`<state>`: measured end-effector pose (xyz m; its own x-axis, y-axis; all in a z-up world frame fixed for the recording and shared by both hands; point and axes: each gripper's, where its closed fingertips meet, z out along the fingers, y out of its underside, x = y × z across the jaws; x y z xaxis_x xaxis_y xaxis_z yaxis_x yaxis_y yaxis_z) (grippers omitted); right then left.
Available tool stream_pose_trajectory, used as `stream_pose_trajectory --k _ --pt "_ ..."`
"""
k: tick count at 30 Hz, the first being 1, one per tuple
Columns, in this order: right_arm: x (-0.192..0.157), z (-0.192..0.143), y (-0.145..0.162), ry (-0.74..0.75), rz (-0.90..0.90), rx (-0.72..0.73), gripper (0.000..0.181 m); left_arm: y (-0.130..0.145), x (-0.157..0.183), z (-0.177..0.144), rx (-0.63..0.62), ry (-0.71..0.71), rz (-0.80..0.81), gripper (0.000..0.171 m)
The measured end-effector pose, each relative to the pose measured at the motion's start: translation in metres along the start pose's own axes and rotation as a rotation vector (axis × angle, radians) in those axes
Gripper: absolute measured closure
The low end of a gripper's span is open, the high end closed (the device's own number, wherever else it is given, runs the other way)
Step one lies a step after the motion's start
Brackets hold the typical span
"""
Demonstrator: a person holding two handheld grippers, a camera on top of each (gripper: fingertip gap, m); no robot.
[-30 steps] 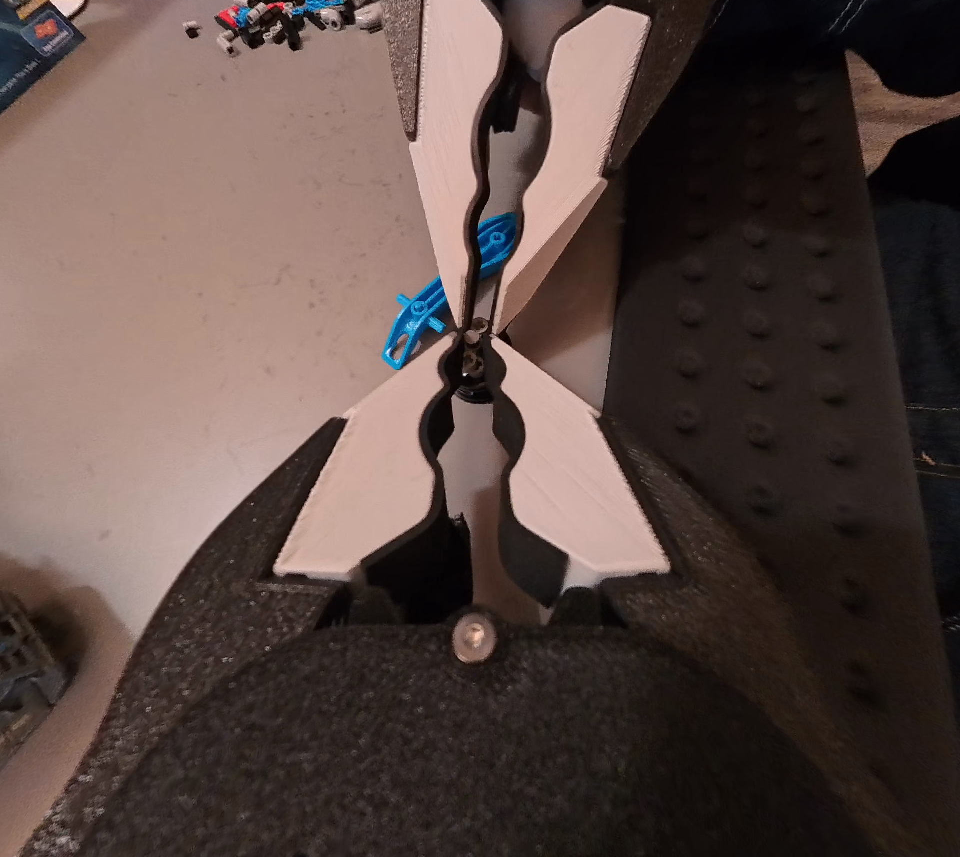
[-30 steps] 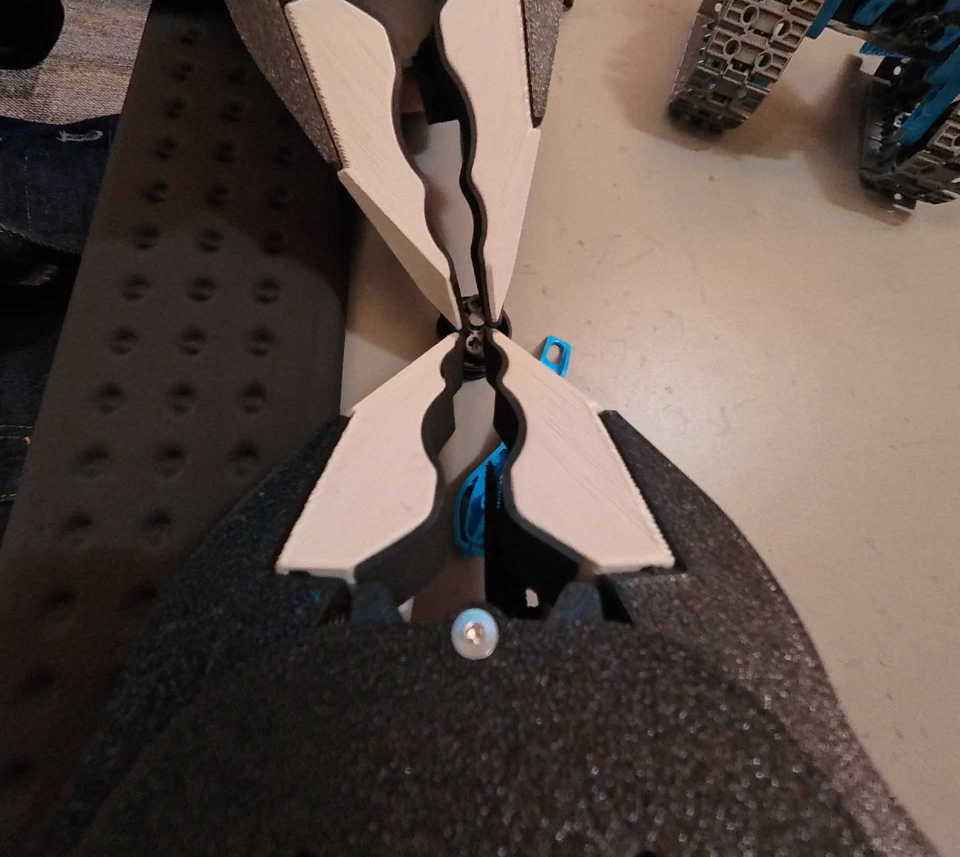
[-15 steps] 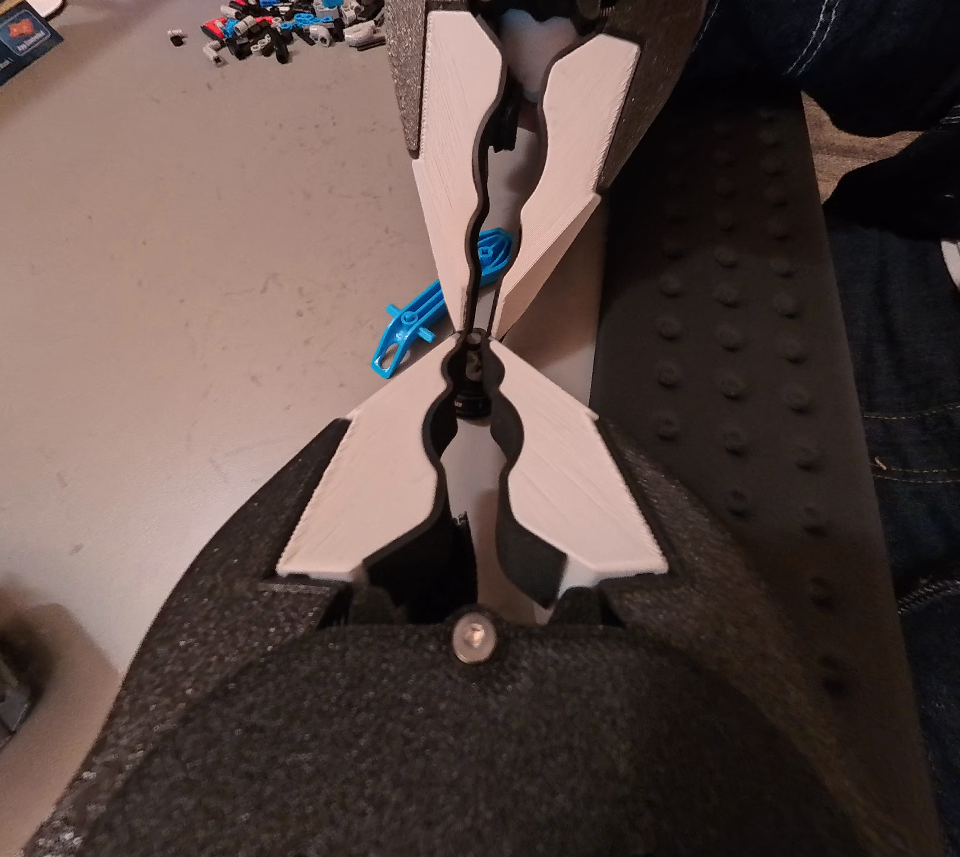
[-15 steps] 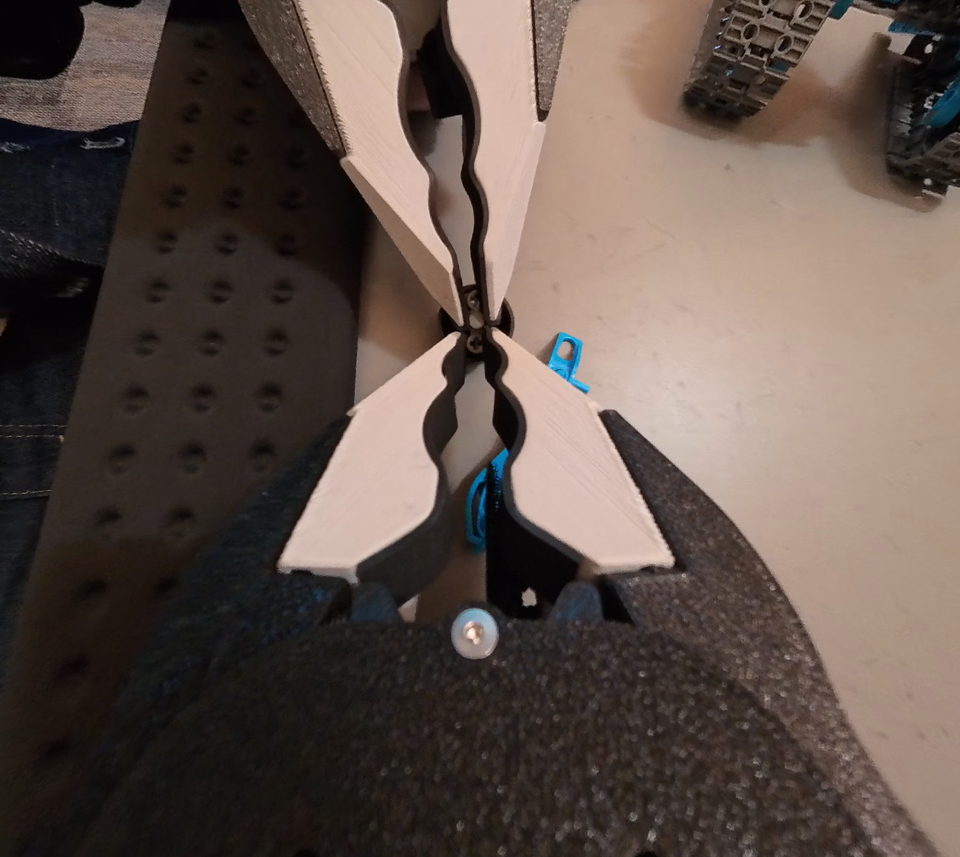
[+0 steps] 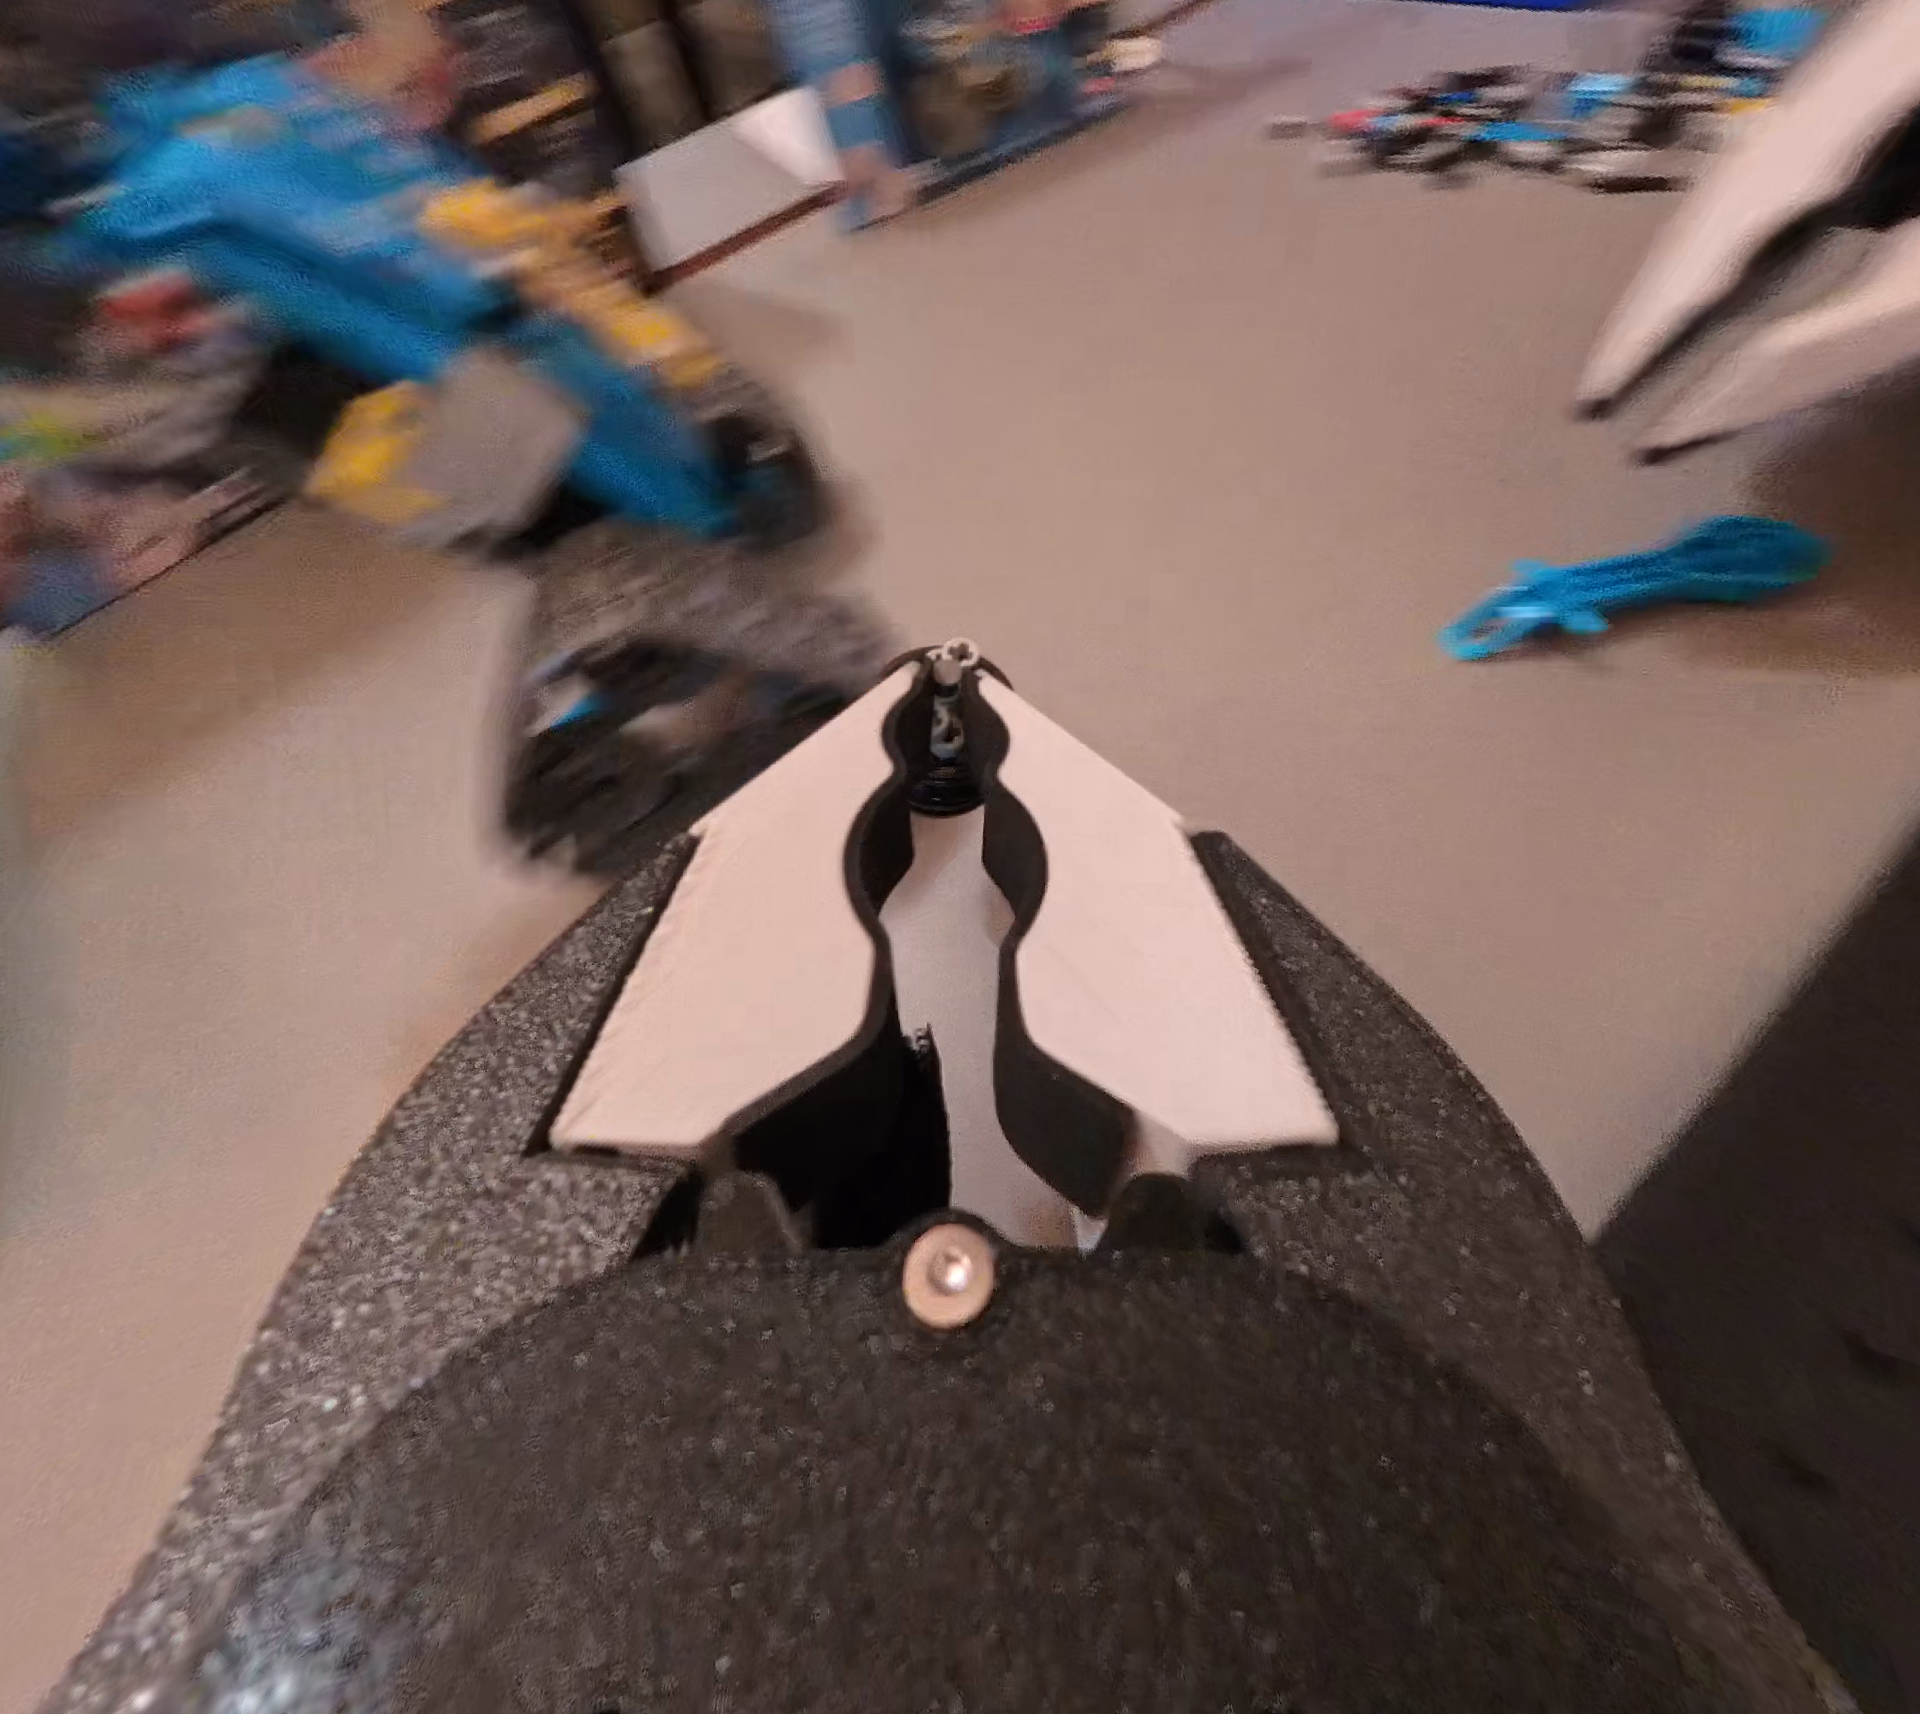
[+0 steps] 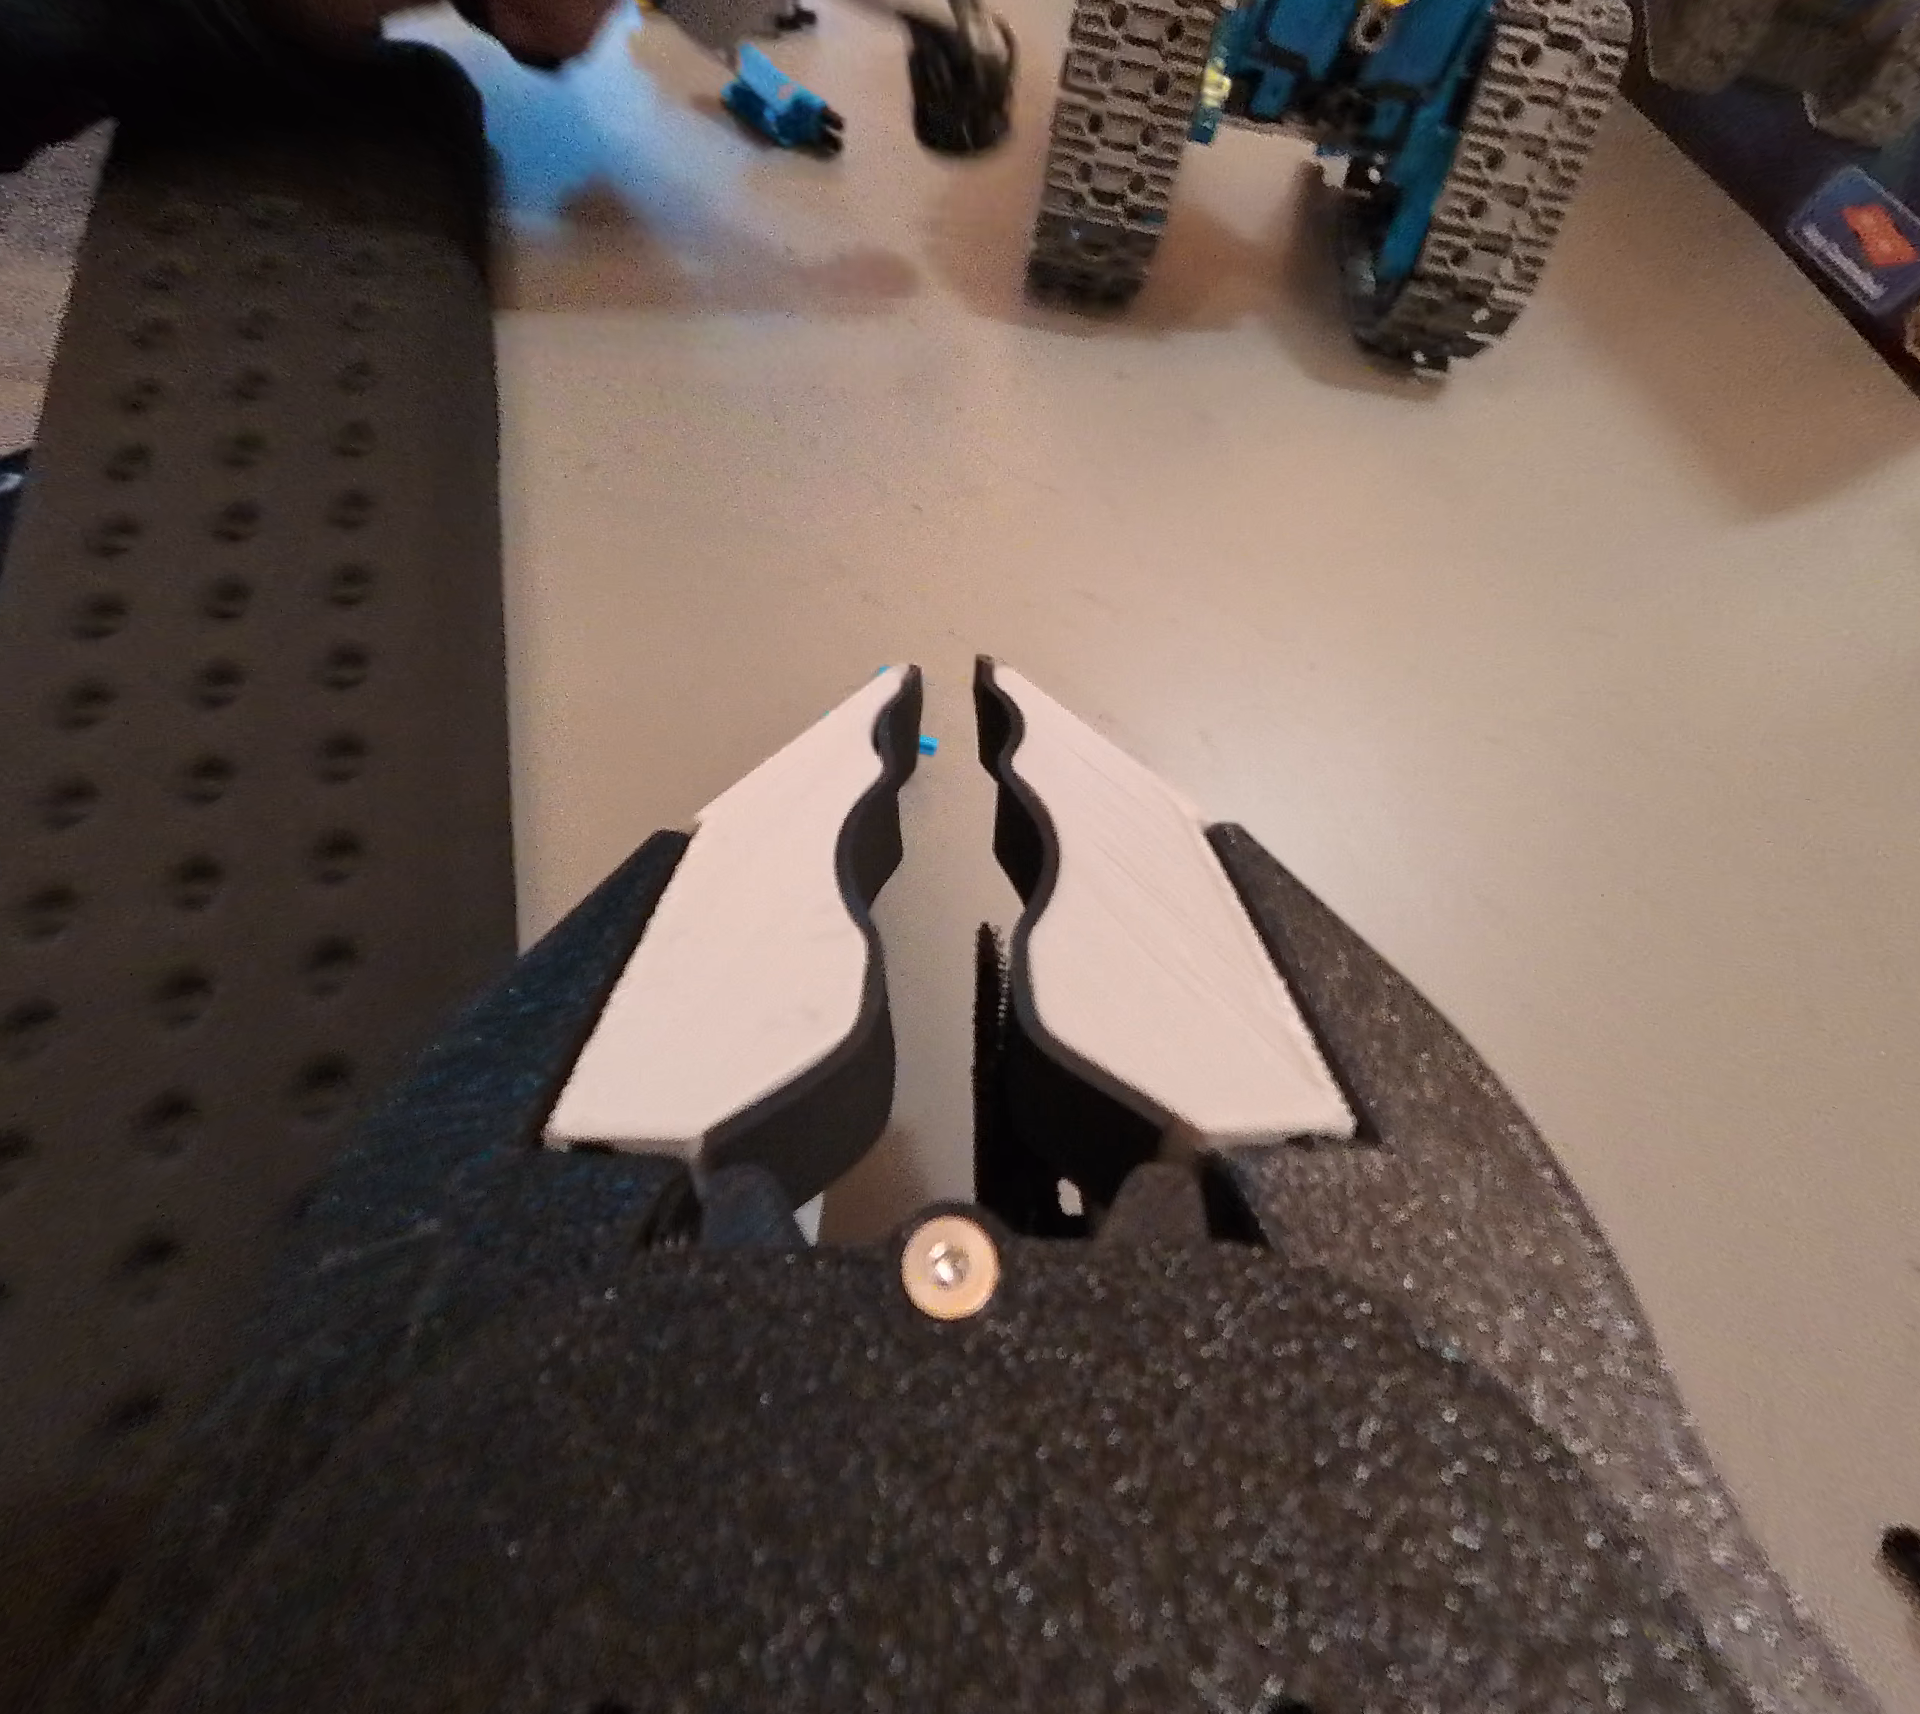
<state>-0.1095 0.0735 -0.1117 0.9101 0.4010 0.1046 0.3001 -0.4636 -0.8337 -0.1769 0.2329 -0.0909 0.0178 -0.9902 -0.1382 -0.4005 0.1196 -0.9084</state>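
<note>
While left gripper (image 5: 948, 665) pinches small axle-and-wheel piece (image 5: 943, 734) — right gripper (image 6: 945, 677) slightly agape.

From my left wrist camera, the tracked model (image 5: 436, 376) stood ahead and left on the table (image 5: 1195, 438), a long curved part (image 5: 1642, 584) lay ahead to the right, and a pile of loose pieces (image 5: 1507, 126) sat behind it. From my right camera, the studded mat (image 6: 239, 625) lay left of the table.
</note>
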Motion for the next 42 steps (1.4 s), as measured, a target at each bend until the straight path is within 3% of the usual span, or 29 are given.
stream_pose_trajectory --k 3,8,20,23,26,29,31,34,38,42 --pt "0.004 0.000 0.001 0.027 -0.001 -0.007 0.175 0.023 -0.053 -0.028 -0.116 -0.095 -0.139 0.168" --pt "-0.001 0.005 0.008 0.021 -0.034 -0.054 0.175 0.071 -0.085 -0.048 -0.361 -0.156 -0.148 0.167" --pt "0.007 0.011 0.024 0.028 0.015 -0.119 0.171 0.085 -0.085 -0.049 -0.373 -0.115 -0.212 0.165" --pt "0.014 0.006 0.018 0.036 0.067 -0.069 0.168 0.087 -0.085 -0.047 -0.390 -0.119 -0.224 0.153" --pt "0.024 0.002 0.014 0.049 0.132 -0.029 0.166 0.076 -0.087 -0.048 -0.363 -0.144 -0.224 0.146" --pt "0.029 0.000 0.011 0.044 0.183 0.006 0.165 0.034 -0.083 -0.044 -0.184 -0.157 -0.288 0.134" --pt "0.030 0.001 0.010 0.039 0.201 0.013 0.165 0.004 -0.067 -0.027 -0.064 -0.086 -0.401 0.118" --pt "0.027 0.004 0.011 0.029 0.199 0.005 0.165 -0.005 -0.056 0.008 -0.099 -0.059 -0.474 0.088" --pt "0.026 0.007 0.019 0.041 0.183 -0.022 0.166 0.004 -0.058 0.042 -0.196 -0.108 -0.463 0.101" --pt "0.029 0.007 0.019 0.030 0.217 -0.009 0.166 0.005 -0.057 0.048 -0.240 -0.105 -0.368 0.112"
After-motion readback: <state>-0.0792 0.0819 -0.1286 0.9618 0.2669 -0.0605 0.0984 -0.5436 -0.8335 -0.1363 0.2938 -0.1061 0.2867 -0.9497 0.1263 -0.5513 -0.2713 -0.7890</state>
